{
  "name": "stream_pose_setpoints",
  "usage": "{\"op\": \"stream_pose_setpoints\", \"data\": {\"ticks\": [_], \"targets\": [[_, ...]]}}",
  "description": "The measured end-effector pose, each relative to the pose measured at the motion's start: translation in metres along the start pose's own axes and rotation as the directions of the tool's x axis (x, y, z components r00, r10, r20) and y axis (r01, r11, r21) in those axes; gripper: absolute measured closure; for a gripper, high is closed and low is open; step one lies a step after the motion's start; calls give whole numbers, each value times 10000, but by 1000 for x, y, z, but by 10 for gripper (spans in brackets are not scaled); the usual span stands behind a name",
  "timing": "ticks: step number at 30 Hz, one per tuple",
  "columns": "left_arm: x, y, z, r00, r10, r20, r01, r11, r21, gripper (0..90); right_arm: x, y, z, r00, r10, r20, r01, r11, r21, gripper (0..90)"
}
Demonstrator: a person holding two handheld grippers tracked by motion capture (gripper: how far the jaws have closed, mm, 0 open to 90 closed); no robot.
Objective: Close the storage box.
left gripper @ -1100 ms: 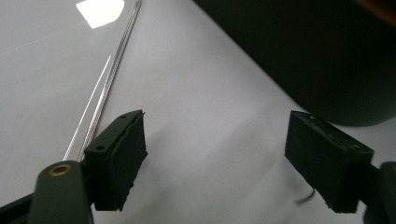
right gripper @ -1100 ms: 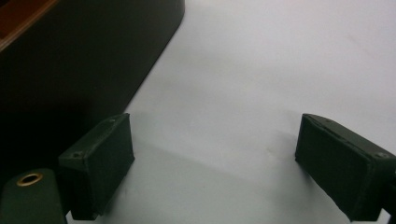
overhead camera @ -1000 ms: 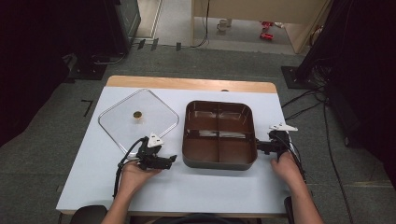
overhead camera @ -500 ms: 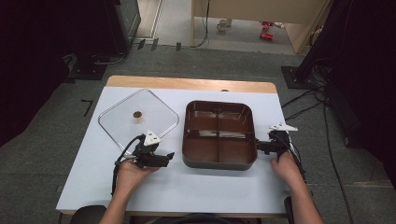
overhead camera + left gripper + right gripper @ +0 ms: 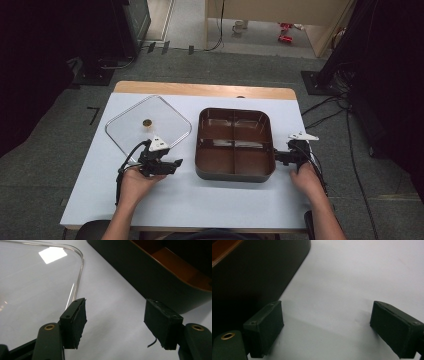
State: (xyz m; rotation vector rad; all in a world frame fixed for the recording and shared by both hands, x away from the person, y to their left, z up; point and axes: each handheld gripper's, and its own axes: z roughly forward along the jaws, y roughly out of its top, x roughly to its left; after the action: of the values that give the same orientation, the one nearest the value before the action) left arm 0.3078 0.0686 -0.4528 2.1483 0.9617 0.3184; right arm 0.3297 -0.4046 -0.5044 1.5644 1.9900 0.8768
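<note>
No readable writing on any item. Left gripper (image 5: 176, 163) lies low and level between glass lid (image 5: 148, 125) and brown four-compartment tray (image 5: 235, 143); its jaws have just been closing, now half apart over bare table (image 5: 210, 200). Right gripper (image 5: 277, 156) sits at the tray's right wall, jaws wide apart, nothing between them.

- No legible text, label, brand, number or sign on any surface in the high view.
- Left gripper view: none readable.
- Right gripper view: none readable.
</note>
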Motion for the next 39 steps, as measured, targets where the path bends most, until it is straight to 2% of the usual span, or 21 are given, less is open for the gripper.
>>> {"op": "stream_pose_setpoints", "data": {"ticks": [25, 33, 39], "targets": [[40, 13, 10, 9984, -416, -390, 427, 9987, 275, 370, 0, 0, 0, 10000, -2, 1, 2, 10000, 3, 107], [54, 17, 14, 9965, -467, -689, 482, 9986, 206, 387, 0, 0, 0, 10000, -5, -3, 5, 10000, 4, 107], [64, 23, 17, 9957, -551, -744, 560, 9984, 107, 385, 0, 0, 0, 10000, 1, 0, -1, 10000, 6, 107]]}}
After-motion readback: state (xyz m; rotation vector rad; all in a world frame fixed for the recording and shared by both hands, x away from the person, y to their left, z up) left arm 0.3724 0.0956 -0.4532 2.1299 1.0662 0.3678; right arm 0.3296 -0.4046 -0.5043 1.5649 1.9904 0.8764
